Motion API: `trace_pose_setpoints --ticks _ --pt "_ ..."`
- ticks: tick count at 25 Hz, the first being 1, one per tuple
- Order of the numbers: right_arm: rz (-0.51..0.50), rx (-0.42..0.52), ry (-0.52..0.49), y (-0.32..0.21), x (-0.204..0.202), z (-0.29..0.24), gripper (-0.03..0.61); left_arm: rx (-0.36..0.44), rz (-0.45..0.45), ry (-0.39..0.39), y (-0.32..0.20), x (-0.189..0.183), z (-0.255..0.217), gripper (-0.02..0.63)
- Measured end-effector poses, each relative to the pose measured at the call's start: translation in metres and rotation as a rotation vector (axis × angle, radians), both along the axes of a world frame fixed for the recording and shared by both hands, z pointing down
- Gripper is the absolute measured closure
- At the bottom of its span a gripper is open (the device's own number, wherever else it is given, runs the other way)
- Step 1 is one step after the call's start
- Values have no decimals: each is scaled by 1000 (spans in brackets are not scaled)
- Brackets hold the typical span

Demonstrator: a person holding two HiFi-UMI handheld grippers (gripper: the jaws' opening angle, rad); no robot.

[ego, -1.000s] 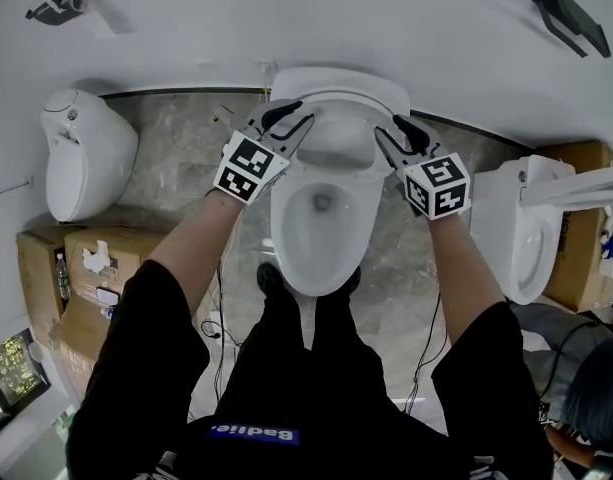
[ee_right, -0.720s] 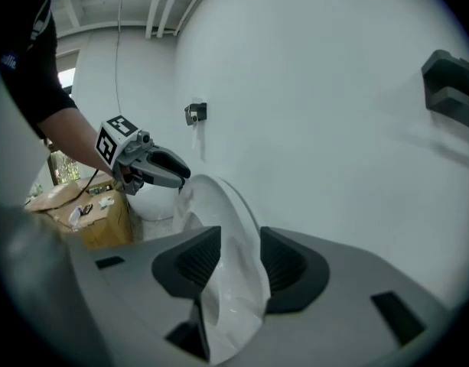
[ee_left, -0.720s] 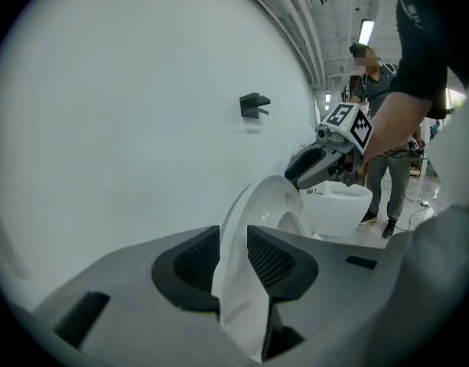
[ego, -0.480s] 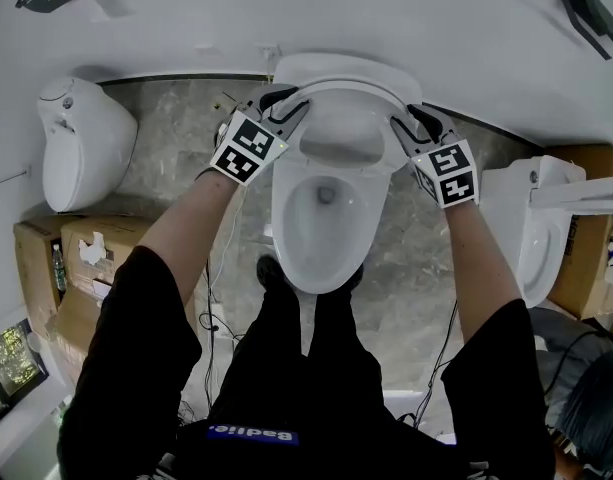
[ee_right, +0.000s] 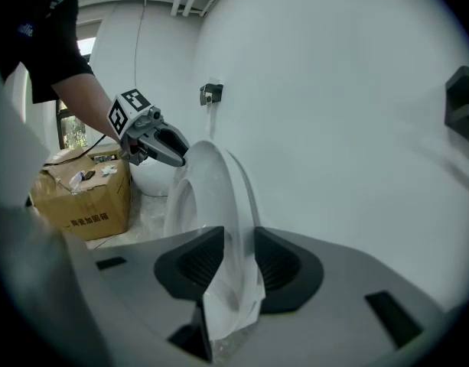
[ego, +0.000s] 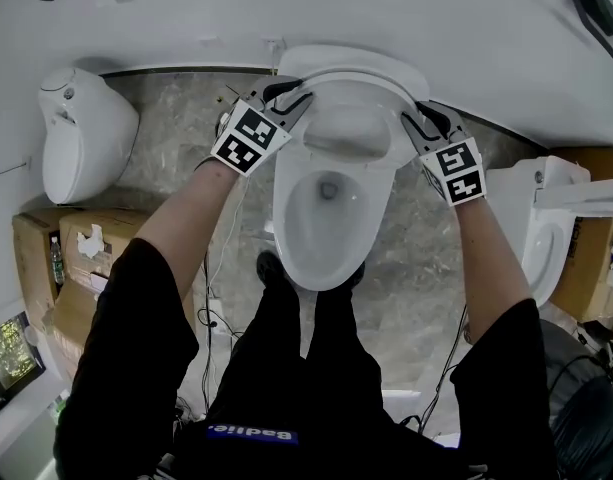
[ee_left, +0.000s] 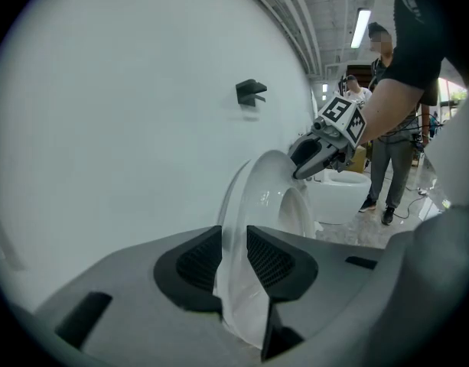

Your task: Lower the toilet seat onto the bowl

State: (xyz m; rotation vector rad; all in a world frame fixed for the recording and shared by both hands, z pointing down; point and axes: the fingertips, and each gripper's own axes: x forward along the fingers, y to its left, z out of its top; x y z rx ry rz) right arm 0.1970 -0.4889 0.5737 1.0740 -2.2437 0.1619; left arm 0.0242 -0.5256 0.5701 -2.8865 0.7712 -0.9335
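At the upper centre of the head view, the toilet seat (ego: 352,76) stands raised over the bowl (ego: 331,238). Each side rim is pinched in narrow jaws, by the left gripper (ego: 289,95) and by the right gripper (ego: 423,118), whose jaws have just been closing on it. Lower both sides evenly and slowly. Another toilet (ego: 81,138) and cardboard boxes (ego: 61,258) sit well apart; nothing blocks the bowl.

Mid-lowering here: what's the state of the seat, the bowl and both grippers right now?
toilet seat: raised, tilted over the bowl, not yet down, held at both side edges.
bowl: uncovered, rim bare.
left gripper: shut on one edge of the toilet seat.
right gripper: jaws have just been closing; shut on the opposite edge of the toilet seat.
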Motion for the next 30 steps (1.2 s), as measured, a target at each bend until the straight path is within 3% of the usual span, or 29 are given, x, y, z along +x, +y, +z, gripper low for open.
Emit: trace_pose_setpoints --ticks 8,18,23,30 --pt "19 38 -5 23 -6 -11 463 19 18 5 21 -3 -8 512" --pt "-37 130 52 58 -14 -14 463 28 4 31 57 -10 -16 517" --pt "-47 135 70 79 -19 -14 463 26 6 26 79 -15 -16 518" --pt "-36 85 146 126 -28 -15 463 -17 78 1 129 -24 -8 515"
